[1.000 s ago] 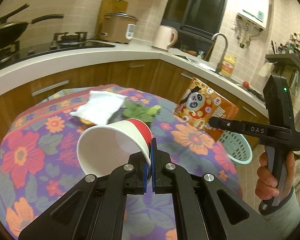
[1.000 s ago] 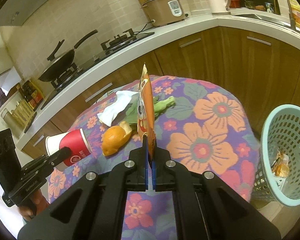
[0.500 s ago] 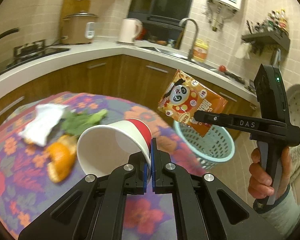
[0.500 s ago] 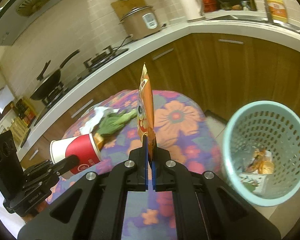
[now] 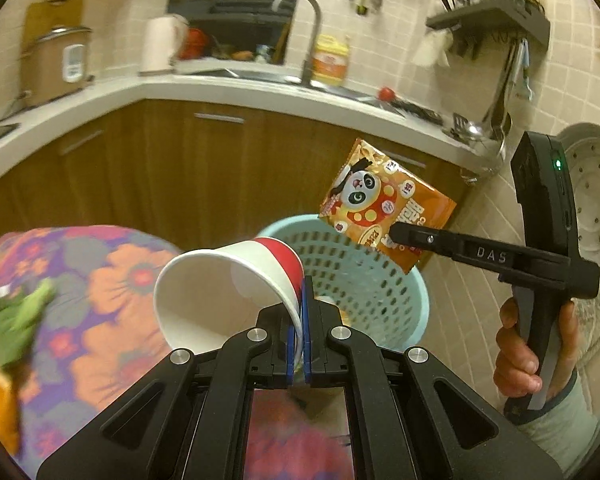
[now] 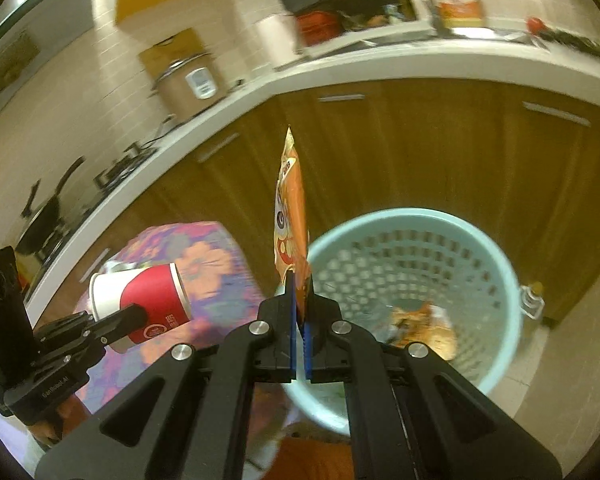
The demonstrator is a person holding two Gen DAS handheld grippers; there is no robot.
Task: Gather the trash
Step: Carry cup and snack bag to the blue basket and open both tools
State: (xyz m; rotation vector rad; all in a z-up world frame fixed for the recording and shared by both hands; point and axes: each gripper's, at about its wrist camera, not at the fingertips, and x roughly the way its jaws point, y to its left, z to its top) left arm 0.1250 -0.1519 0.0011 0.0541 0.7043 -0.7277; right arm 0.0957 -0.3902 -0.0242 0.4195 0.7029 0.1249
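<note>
Light-blue bin [image 6: 496, 264] on the floor by the flowered table [image 5: 112, 280], some trash already in it. Right gripper [image 6: 299, 312] clamped on an orange snack bag [image 6: 290, 216], bag upright, long axis vertical, hanging over the bin's near-left rim. Left gripper [image 5: 299, 320] pinches the wall of a red-white paper cup [image 5: 220, 284], cup on its side, mouth toward the camera, at the table edge with the bin just beyond. Right hand looks nearer to the drop. Greens [image 5: 16, 320] and orange peel [image 5: 0, 408] left on the table.
</note>
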